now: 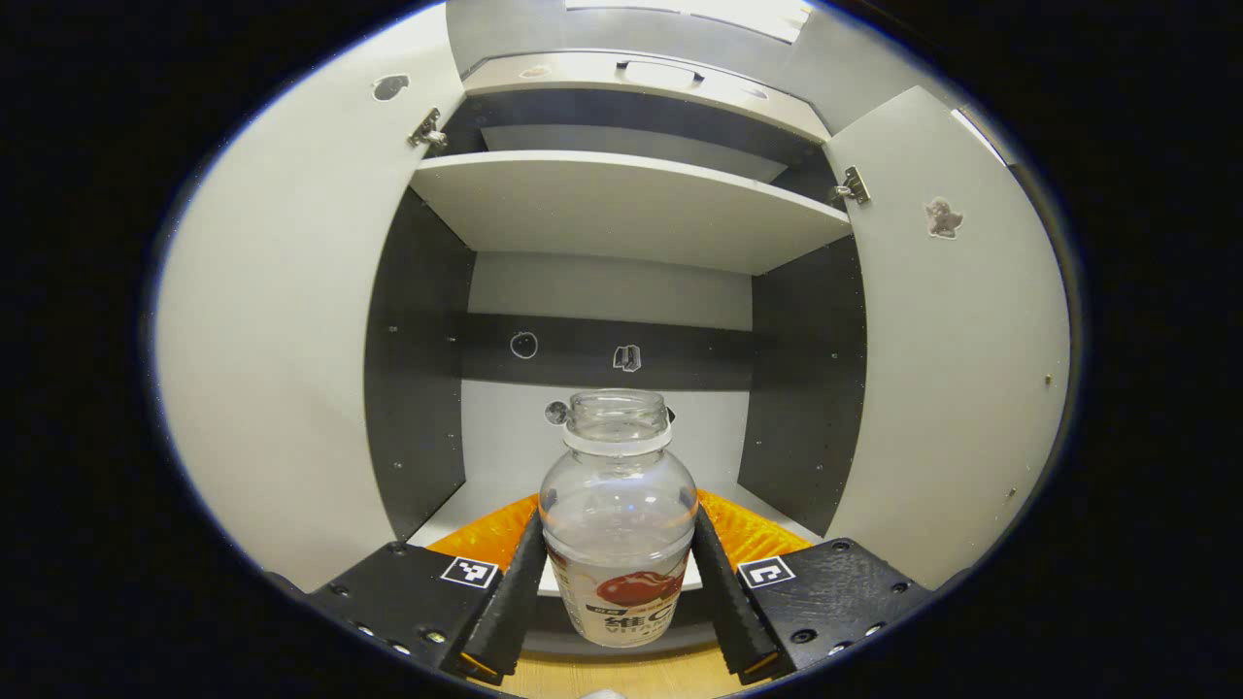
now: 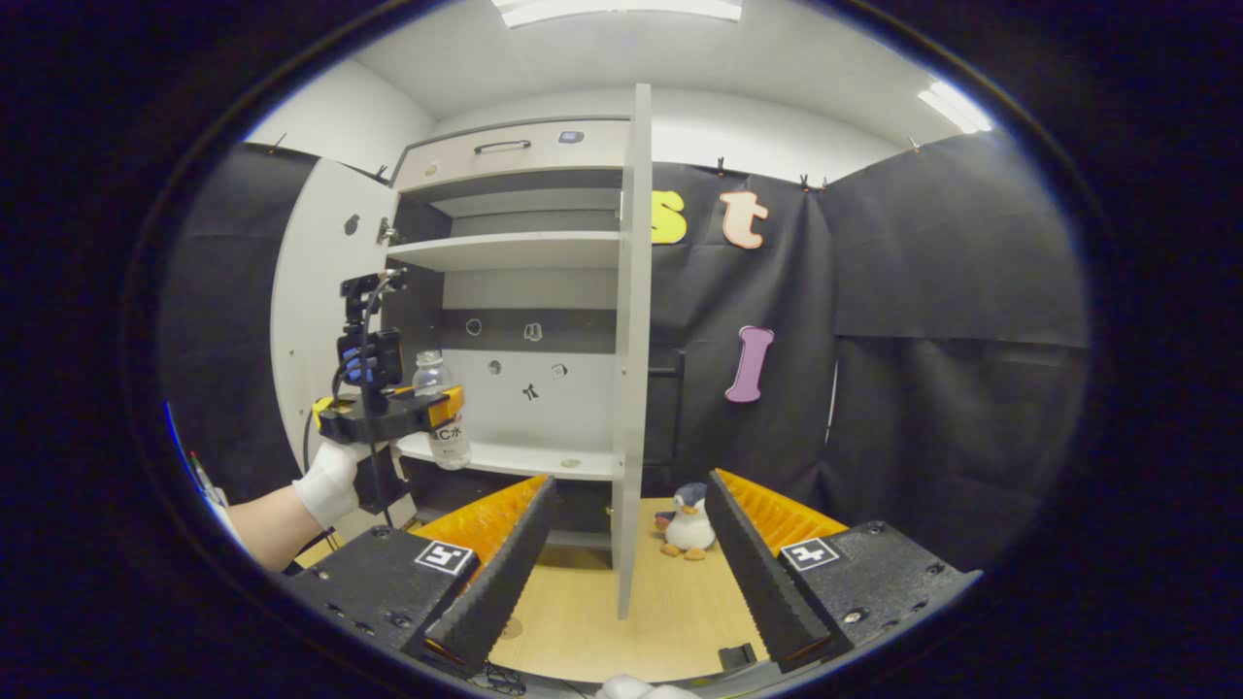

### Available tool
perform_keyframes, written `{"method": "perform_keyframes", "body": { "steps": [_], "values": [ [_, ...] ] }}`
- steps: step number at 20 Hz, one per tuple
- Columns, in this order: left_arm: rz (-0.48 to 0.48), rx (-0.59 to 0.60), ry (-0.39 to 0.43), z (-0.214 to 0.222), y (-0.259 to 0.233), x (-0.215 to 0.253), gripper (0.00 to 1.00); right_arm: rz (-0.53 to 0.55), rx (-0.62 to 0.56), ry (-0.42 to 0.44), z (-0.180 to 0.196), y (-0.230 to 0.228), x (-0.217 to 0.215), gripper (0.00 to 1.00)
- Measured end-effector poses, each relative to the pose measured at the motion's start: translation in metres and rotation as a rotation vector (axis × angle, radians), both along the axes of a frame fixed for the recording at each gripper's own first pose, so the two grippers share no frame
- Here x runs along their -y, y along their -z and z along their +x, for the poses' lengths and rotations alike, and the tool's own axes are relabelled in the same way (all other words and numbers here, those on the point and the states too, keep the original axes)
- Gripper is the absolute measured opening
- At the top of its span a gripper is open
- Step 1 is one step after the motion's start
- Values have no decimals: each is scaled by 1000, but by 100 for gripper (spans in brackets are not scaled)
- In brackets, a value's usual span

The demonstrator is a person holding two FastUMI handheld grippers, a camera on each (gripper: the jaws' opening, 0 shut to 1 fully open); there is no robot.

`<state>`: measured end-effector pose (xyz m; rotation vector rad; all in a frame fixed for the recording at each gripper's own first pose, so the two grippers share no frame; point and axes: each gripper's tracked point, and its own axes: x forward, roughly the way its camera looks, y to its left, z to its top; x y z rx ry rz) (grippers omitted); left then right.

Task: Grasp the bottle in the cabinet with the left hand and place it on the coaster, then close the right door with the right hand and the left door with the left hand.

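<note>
A clear, uncapped bottle (image 1: pixel 619 485) with a white and red label stands upright between my left gripper's (image 1: pixel 618 558) fingers, which press on both its sides. It is held at the front edge of the cabinet's lower shelf (image 1: pixel 456 510). In the right gripper view, a gloved hand (image 2: pixel 330 490) holds the left gripper (image 2: pixel 413 416) with the bottle (image 2: pixel 439 388) at the shelf's left end. My right gripper (image 2: pixel 626 544) stands open over the wooden table, with the edge of the open right door (image 2: pixel 633 388) running between its fingers farther off. The left door (image 1: pixel 282 340) is swung wide open.
An upper shelf (image 1: pixel 621 204) spans the cabinet above the bottle, with a drawer (image 2: pixel 505 150) on top. A small toy penguin (image 2: pixel 688 519) sits on the wooden table (image 2: pixel 660 612) right of the door edge. Black cloth walls close the booth behind and to the right.
</note>
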<state>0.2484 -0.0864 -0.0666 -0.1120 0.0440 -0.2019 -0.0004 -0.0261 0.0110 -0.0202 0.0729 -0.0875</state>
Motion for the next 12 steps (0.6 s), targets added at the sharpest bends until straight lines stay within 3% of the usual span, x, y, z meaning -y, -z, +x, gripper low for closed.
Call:
{"method": "perform_keyframes", "body": {
  "steps": [7, 8, 12],
  "values": [
    [50, -69, 14, -91, 82, -7, 75, 19, -24, -26, -8, 19, -11, 100],
    [55, -74, 24, -103, 94, -3, 78, 15, -29, -23, -9, 21, -10, 100],
    [78, -87, 87, -138, 142, 21, 74, 13, -63, -17, -11, 35, -6, 100]
  ]
}}
